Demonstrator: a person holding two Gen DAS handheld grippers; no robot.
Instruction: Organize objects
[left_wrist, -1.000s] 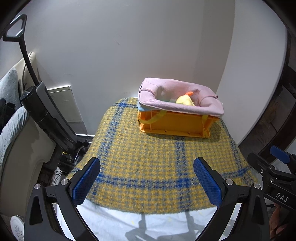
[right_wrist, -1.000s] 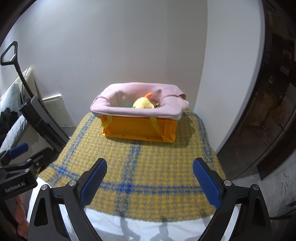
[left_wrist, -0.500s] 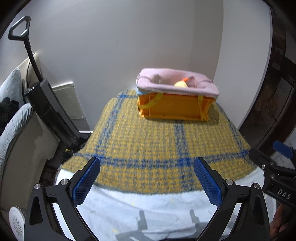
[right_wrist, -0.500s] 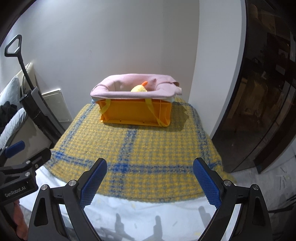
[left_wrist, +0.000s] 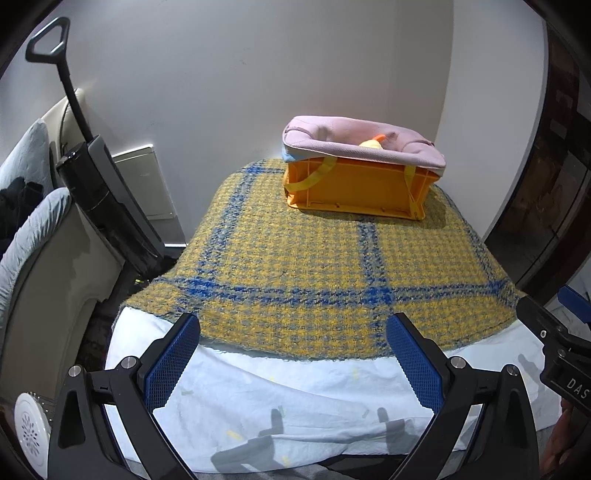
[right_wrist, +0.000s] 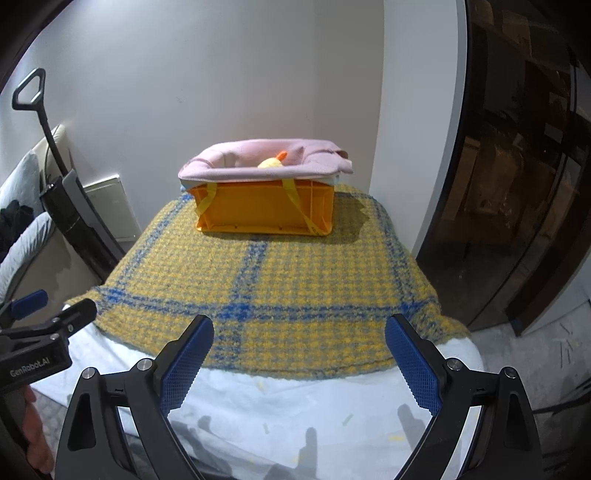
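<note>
An orange plastic crate (left_wrist: 354, 188) (right_wrist: 266, 208) stands at the far end of a table covered by a yellow and blue checked cloth (left_wrist: 314, 266) (right_wrist: 269, 280). A pink fabric (left_wrist: 365, 142) (right_wrist: 258, 162) is draped over its rim. A yellow plush toy with an orange tip (left_wrist: 371, 142) (right_wrist: 272, 161) pokes out inside. My left gripper (left_wrist: 293, 328) is open and empty over the table's near edge. My right gripper (right_wrist: 299, 330) is open and empty beside it; its body shows in the left wrist view (left_wrist: 554, 350).
A white sheet (left_wrist: 295, 398) covers the table's near part. A black upright vacuum (left_wrist: 99, 184) leans at the left by a sofa with grey cushions (left_wrist: 26, 221). A white wall stands behind the crate. A dark wooden door (right_wrist: 517, 184) is on the right.
Both grippers have pulled back from the crate and sunk lower. The crate looks farther away and more of the white sheet shows in front. Both stay open.
</note>
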